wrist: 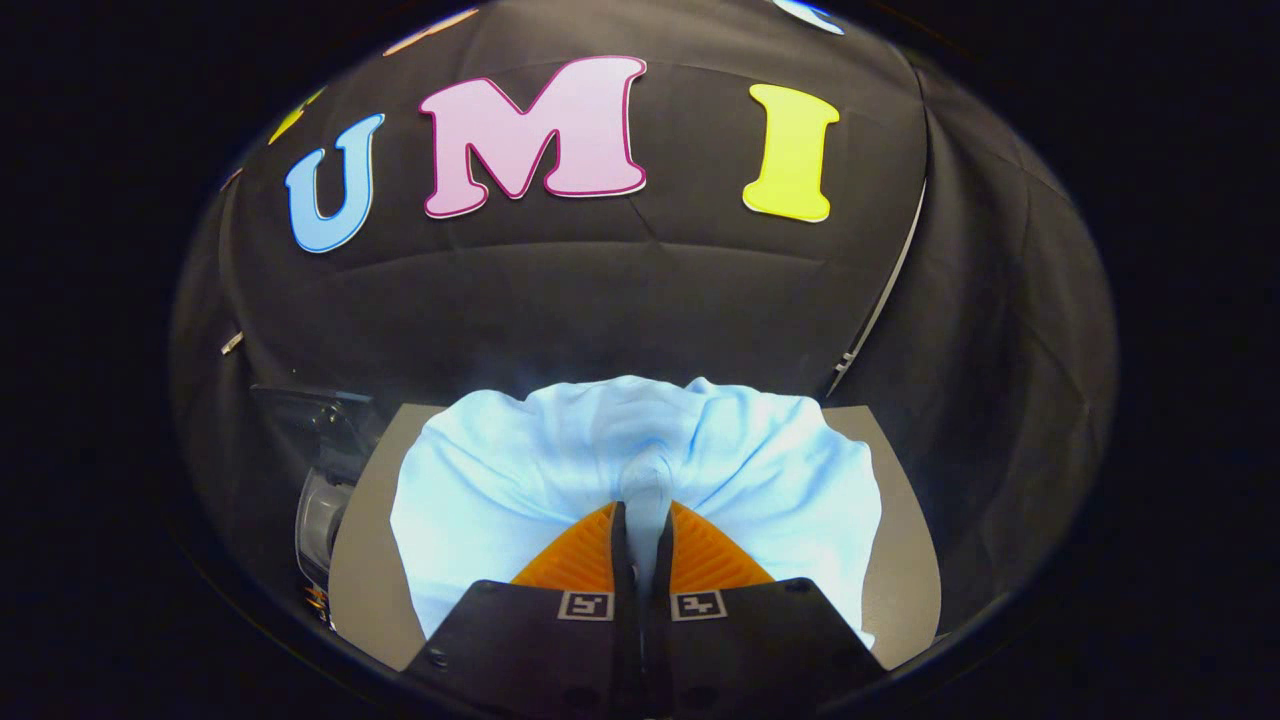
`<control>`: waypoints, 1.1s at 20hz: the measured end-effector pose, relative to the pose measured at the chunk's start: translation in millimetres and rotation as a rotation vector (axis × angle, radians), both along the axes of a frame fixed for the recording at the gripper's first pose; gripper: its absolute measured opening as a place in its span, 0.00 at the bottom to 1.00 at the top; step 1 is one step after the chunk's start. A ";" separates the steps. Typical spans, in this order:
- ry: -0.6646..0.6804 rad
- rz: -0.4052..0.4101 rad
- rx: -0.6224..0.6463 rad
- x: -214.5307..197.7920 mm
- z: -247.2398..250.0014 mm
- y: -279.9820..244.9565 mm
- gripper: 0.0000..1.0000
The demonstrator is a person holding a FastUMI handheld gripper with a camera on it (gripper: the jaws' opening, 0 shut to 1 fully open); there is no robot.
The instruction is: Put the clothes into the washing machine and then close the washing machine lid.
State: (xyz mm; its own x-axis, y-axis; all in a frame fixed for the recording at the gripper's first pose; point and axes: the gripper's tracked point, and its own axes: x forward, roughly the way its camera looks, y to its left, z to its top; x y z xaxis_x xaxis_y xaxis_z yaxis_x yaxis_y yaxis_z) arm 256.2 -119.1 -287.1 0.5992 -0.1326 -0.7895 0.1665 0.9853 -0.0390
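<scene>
White cloth (560,470) hides the grey surface (365,530) beneath.

Black cloth wall (620,300) behind a grey tabletop (900,560), brightly lit.

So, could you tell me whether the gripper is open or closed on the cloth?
Shut: the gripper pinches a bunched fold of the pale blue cloth between both fingers.

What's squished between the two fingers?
A bunched fold of the pale blue cloth, seen in the gripper view. The gripper is shut on it.
</scene>
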 end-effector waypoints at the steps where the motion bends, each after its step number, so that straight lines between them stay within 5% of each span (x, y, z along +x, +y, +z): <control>1: -0.010 0.002 0.017 -2.2 6.2 4.6 0.06; 14: -0.319 0.191 0.033 -9.1 175.1 130.3 0.06; 22: -0.376 0.380 0.111 2.3 196.1 267.1 0.06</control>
